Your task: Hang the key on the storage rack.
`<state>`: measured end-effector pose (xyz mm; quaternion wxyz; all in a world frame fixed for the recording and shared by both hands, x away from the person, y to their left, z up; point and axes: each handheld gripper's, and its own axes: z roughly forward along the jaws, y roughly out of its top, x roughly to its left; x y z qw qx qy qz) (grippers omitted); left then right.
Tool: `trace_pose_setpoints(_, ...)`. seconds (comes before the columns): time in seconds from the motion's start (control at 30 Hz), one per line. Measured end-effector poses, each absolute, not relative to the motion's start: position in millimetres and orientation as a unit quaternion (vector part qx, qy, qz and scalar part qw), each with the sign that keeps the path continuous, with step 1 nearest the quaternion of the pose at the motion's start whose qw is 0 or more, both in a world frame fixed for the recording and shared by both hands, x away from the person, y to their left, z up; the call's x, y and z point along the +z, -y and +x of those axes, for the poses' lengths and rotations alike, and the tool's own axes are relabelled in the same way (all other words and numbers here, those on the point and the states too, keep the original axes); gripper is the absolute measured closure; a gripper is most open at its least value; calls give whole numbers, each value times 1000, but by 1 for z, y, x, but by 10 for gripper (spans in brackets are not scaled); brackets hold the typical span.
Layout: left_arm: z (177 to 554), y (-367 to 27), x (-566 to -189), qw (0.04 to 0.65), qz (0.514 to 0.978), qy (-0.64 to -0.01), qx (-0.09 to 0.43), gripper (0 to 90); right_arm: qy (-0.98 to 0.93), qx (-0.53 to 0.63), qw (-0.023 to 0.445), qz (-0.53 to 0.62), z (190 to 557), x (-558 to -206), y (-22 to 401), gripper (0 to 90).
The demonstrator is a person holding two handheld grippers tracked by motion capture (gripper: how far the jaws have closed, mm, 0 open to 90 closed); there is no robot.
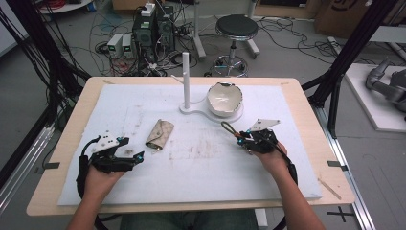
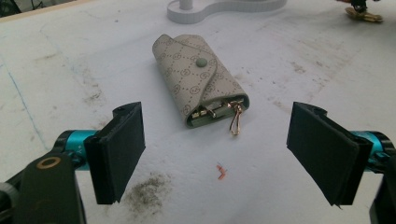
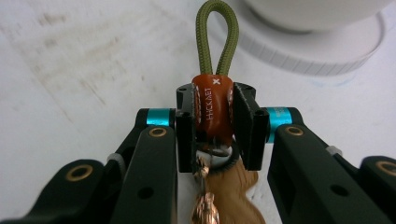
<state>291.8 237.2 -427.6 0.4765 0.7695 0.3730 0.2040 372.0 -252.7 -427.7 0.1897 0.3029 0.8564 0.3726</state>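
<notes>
A beige patterned key pouch (image 1: 159,133) lies on the white mat left of centre, its flap snapped, with a gold clasp at its open end (image 2: 236,122). My left gripper (image 1: 136,154) rests open just short of the pouch (image 2: 201,79), the pads (image 2: 122,148) wide apart and bare. My right gripper (image 1: 241,138) is shut on a keychain (image 3: 213,108) by its orange leather band. The keychain's olive cord loop (image 1: 227,127) sticks out past the jaws toward the bowl. A wooden charm and a metal ring (image 3: 232,196) hang below the pads.
A white stand (image 1: 186,81) with an upright post and a side peg rises at the back of the mat. On its round base sits a chipped white bowl (image 1: 224,97). The mat (image 1: 201,167) is stained in the middle. A stool and cables lie beyond the table.
</notes>
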Motion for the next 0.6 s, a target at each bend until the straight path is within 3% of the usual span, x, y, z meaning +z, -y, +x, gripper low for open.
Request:
trace_pose_setpoints(0.3, 292, -238, -425, 480, 765, -376, 207, 193, -837, 408, 237, 277, 369, -388, 237, 731)
trace_pose_setpoints(0.6, 291, -239, -424, 482, 764, -376, 207, 193, -829, 422, 254, 263, 375, -365, 217, 733)
